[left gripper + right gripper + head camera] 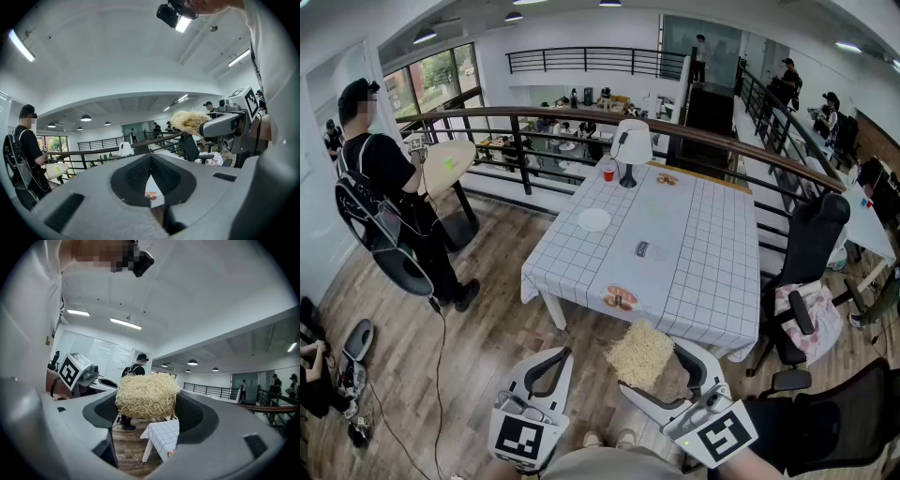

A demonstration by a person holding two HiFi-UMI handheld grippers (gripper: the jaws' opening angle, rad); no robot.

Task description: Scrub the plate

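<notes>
A white empty plate (594,219) lies on the left part of the checkered table (694,272). A second plate with reddish food (621,298) sits at the table's near edge. My right gripper (654,364) is held up in front of the table, shut on a straw-coloured scrubber pad (639,354); in the right gripper view the pad (147,396) fills the space between the jaws. My left gripper (560,356) hovers lower left of it, jaws closed together with nothing between them (151,160). Both grippers are well short of the plates.
A white lamp (630,145), a red cup (608,174) and a small dish (667,178) stand at the table's far end. A person in black (386,192) stands at the left by a round table. Black office chairs (811,253) are on the right; a railing (581,122) runs behind.
</notes>
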